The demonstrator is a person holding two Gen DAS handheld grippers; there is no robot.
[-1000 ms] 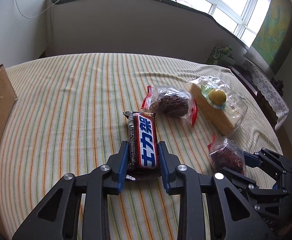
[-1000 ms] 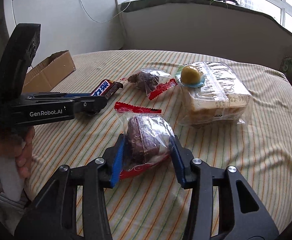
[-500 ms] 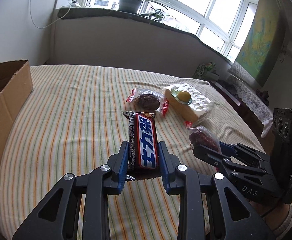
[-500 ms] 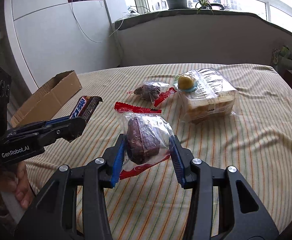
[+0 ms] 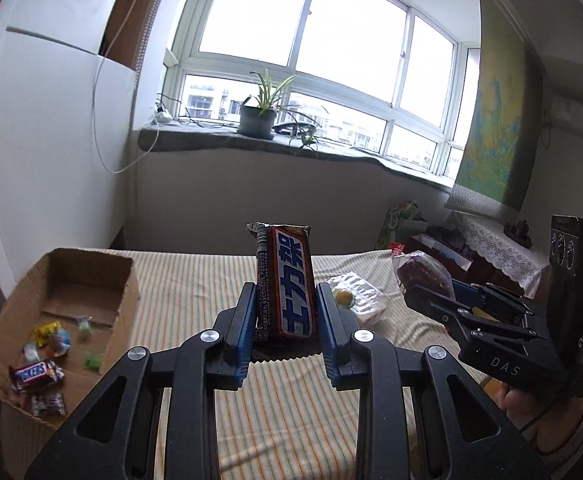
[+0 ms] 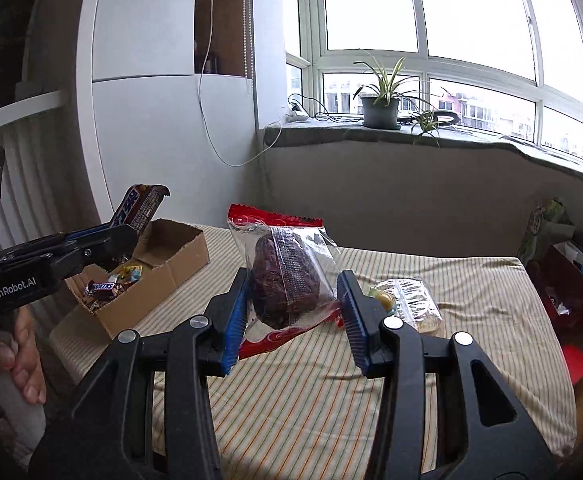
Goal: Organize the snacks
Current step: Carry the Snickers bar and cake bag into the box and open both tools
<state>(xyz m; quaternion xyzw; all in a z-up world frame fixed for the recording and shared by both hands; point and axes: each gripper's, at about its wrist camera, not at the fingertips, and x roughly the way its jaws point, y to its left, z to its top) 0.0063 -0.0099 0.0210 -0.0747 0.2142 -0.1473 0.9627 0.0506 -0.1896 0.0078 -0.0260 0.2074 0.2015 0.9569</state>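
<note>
Left gripper (image 5: 285, 312) clamped on Snickers bar (image 5: 287, 280), right gripper (image 6: 293, 308) on wrapped cake (image 6: 287, 280); I'd carry both w/ steady squeeze to cardboard box (image 5: 91, 276), lower left.

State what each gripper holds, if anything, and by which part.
The left gripper clamps the chocolate bar by its lower end. The right gripper grips the wrapped brown cake across the sides of its lower half.

The lower end of the chocolate bar (image 5: 287, 284) is hidden between the blue pads of the left gripper (image 5: 285, 322), and the near corner of the cardboard box (image 5: 61, 304) is cut off behind its frame. Small sweets (image 5: 57, 338) in the box are too tiny to be identified, and the bread pack (image 6: 409, 305) is partly covered by a finger of the right gripper (image 6: 293, 310).
</note>
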